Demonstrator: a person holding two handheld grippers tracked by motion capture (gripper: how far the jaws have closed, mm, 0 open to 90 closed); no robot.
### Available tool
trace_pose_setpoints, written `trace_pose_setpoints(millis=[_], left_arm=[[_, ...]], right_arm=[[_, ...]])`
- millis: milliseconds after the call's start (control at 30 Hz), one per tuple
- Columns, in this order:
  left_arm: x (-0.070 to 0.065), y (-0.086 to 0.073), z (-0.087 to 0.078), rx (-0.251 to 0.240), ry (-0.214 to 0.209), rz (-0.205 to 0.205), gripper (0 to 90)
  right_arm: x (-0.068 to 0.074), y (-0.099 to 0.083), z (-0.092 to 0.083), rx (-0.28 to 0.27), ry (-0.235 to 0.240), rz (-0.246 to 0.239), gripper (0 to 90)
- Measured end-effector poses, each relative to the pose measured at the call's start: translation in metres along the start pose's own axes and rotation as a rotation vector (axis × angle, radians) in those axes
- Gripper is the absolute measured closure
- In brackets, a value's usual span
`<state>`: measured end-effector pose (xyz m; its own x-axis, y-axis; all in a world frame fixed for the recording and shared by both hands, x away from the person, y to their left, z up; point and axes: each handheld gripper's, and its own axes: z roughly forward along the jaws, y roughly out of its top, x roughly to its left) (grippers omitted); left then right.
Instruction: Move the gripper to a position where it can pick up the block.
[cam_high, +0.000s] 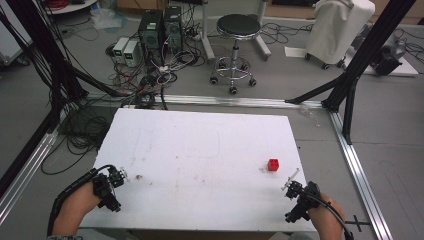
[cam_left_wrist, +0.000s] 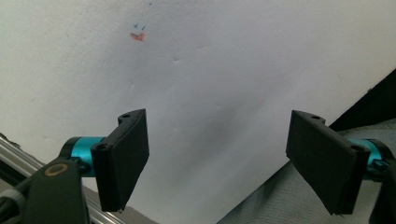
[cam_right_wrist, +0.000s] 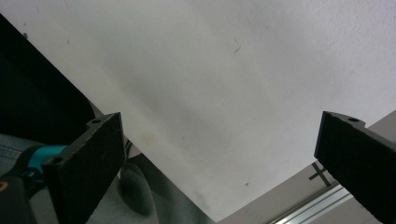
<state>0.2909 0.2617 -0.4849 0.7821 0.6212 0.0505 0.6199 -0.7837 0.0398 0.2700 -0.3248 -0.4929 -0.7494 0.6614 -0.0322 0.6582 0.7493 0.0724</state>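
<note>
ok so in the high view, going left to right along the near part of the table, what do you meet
Left gripper → small dark speck → red cube → right gripper, all on or over the white table.

— How's the light?
— Even and soft from overhead; the flat white rectangular tabletop (cam_high: 200, 145) shows no glare.
— Sharpness?
— High view slightly soft; faint grey shadows between the close, blurred jaws.

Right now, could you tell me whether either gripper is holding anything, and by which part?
Nothing is held. The left gripper and right gripper both stand open; the red cube sits untouched.
</note>
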Motion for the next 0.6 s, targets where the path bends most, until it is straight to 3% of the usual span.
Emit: trace_pose_setpoints(millis=[333, 600], left_arm=[[0.0008, -0.0002, -0.0014, -0.005, 0.003, 0.005, 21.5], [0.0020, -0.0050, -0.0039, -0.015, -0.001, -0.007, 21.5]], right_arm=[[-0.0024, -0.0028, 0.0023, -0.008, 0.000, 0.001, 1.2], [-0.0071, 0.0001, -0.0034, -0.067, 0.000, -0.060, 1.2]])
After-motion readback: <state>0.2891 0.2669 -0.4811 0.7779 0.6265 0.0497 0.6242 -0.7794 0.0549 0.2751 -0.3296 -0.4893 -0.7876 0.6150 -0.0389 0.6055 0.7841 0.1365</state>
